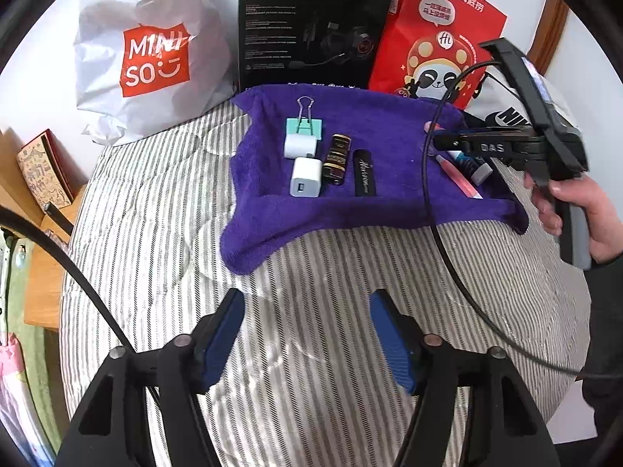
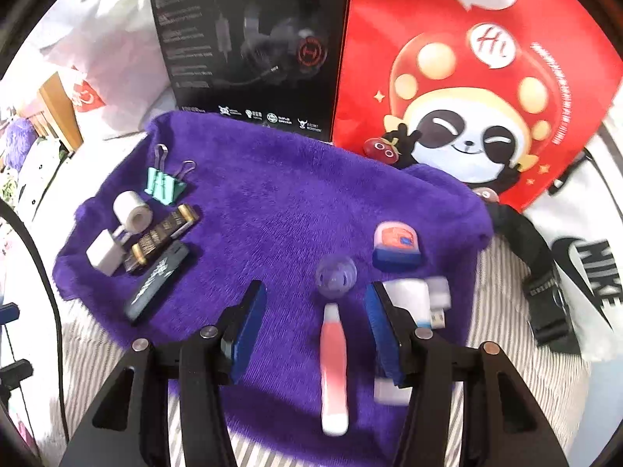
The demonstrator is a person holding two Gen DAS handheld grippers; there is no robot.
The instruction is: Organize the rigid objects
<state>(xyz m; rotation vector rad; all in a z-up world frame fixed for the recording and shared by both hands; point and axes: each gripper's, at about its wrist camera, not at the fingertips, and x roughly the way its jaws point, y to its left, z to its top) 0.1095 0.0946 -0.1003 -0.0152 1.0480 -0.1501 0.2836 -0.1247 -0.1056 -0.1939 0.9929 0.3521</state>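
— Item one: the right gripper (image 2: pixel 315 334)?
— Jaws spread, grasping nothing, low over the purple towel (image 2: pixel 272 202). A pink pen (image 2: pixel 334 366) lies between its fingers; a clear ball (image 2: pixel 336 274) sits just ahead.
— Left gripper (image 1: pixel 307 334)?
— Released too, above the striped bedding (image 1: pixel 155 202), well short of the towel.
— Sorted lot?
— Binder clip (image 1: pixel 304 126), two white chargers (image 1: pixel 305 183), black tube (image 1: pixel 365 173), ranked at the towel's far-left.

Bed (image 1: pixel 163 210) with grey-and-white striped bedding, white wall (image 1: pixel 46 39) behind, wooden bedside furniture (image 1: pixel 43 295) at the left, wooden frame strip (image 1: pixel 553 27) upper right, soft daylight
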